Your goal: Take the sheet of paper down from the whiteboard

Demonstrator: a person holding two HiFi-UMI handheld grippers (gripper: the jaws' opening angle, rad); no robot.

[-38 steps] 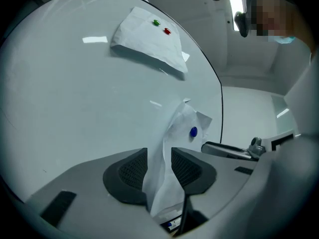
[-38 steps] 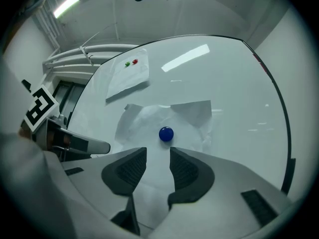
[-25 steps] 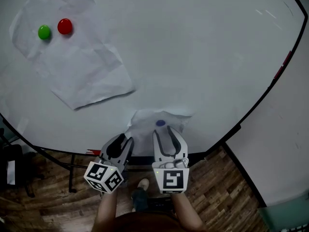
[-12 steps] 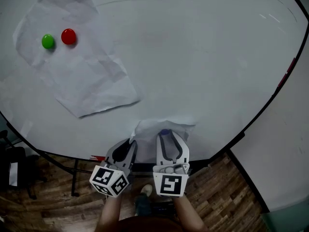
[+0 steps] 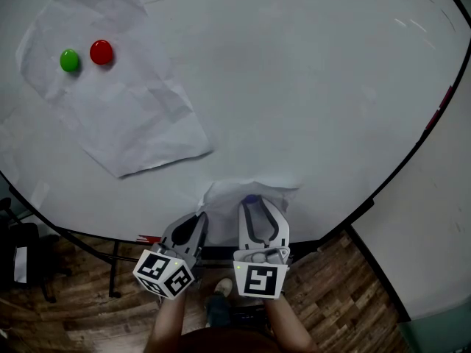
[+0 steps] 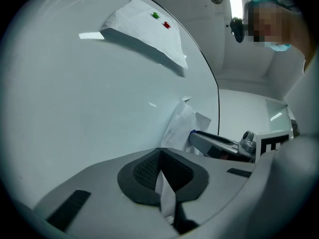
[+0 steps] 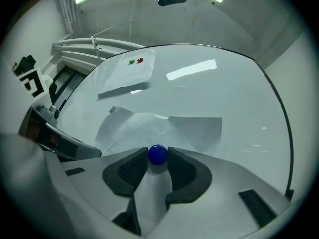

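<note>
Your left gripper (image 6: 160,156) is clenched on the near edge of the crumpled sheet of paper (image 6: 182,126), its pads meeting with the paper pinched between them. Your right gripper (image 7: 158,159) has just been closing and now clasps the blue magnet (image 7: 158,154) that pins the sheet at the whiteboard's (image 5: 309,87) lower edge. You're at the unpinning step, I judge: next, pull the magnet straight off while the left hand holds the sheet from dropping — then lift the paper clear.
</note>
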